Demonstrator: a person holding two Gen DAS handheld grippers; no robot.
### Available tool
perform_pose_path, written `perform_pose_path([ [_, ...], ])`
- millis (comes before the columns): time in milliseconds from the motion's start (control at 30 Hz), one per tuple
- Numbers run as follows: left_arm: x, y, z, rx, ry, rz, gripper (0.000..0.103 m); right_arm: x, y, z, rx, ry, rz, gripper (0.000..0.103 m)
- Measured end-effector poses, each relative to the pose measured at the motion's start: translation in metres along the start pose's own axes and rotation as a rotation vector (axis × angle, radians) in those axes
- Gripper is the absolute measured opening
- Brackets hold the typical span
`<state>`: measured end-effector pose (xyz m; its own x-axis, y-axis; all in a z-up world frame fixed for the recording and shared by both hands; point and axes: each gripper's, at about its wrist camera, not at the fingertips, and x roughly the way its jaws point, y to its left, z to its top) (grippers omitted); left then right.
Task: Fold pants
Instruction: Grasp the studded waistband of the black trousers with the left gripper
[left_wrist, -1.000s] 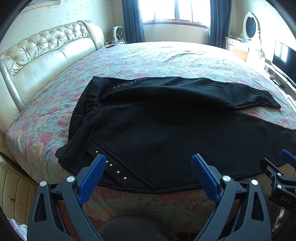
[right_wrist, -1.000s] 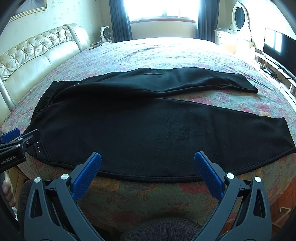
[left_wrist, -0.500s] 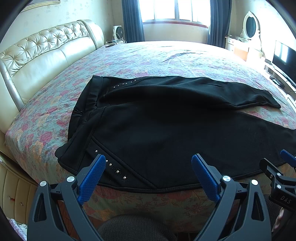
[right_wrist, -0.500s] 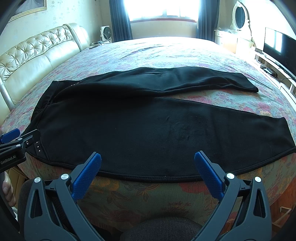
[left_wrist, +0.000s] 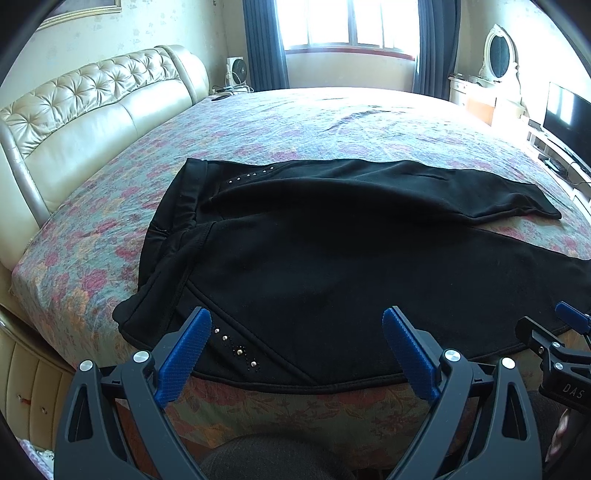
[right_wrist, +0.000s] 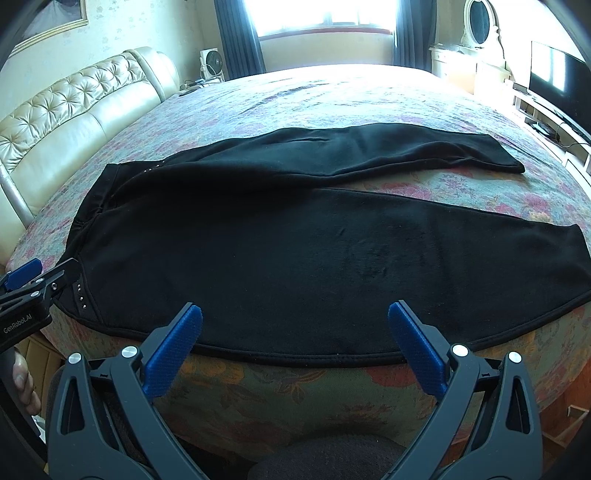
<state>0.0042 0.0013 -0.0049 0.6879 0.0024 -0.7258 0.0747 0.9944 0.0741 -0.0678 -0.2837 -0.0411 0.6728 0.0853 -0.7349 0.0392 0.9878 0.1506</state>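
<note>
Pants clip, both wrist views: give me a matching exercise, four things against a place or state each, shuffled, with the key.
Things:
1. pants
2. left gripper
3. headboard
4. television

Places or states:
A. cream, tufted, at the bed's left side
B. jaws apart, holding nothing
C. black, spread flat on the floral bedspread
D. dark screen, far right of the room

Pairs: 1-C, 2-B, 3-A, 4-D

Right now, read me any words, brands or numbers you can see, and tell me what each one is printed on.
"DAS": white letters on the black body of the right hand-held gripper, seen at the edge of the left wrist view.
"GenRobot.AI": white letters on the black body of the left hand-held gripper, seen in the right wrist view.
The black pants show only studs, no readable text.
</note>
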Motion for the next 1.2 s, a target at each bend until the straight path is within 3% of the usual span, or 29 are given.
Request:
perform_pose_path([
  [167,0.006,0.0,0.004,0.013,0.027,-0.011,0.093,0.003,0.001,0.01,-0.002,0.011,0.02,0.101],
  [300,0.017,0.0,0.009,0.036,0.105,-0.091,0.093,0.006,0.002,0.016,-0.012,0.016,0.041,0.101],
  [533,0.029,0.021,0.03,0.057,0.139,-0.146,0.093,0.016,-0.005,0.028,0.026,0.042,0.078,0.101],
  [600,0.035,0.04,0.045,0.045,0.133,-0.155,0.093,0.019,-0.006,0.032,0.025,0.047,0.083,0.101],
  [733,0.063,0.109,0.089,-0.113,0.131,-0.143,0.093,0.022,-0.002,0.04,-0.003,0.038,0.078,0.101],
  [967,0.15,0.23,0.147,-0.361,0.146,-0.408,0.093,0.041,-0.002,0.049,-0.015,0.073,0.092,0.101],
  [1067,0.19,0.252,0.161,-0.39,0.163,-0.358,0.093,0.049,0.0,0.051,-0.013,0.097,0.108,0.101],
  [1200,0.233,0.255,0.177,-0.299,0.214,-0.29,0.093,0.054,0.007,0.053,-0.041,0.11,0.117,0.101],
])
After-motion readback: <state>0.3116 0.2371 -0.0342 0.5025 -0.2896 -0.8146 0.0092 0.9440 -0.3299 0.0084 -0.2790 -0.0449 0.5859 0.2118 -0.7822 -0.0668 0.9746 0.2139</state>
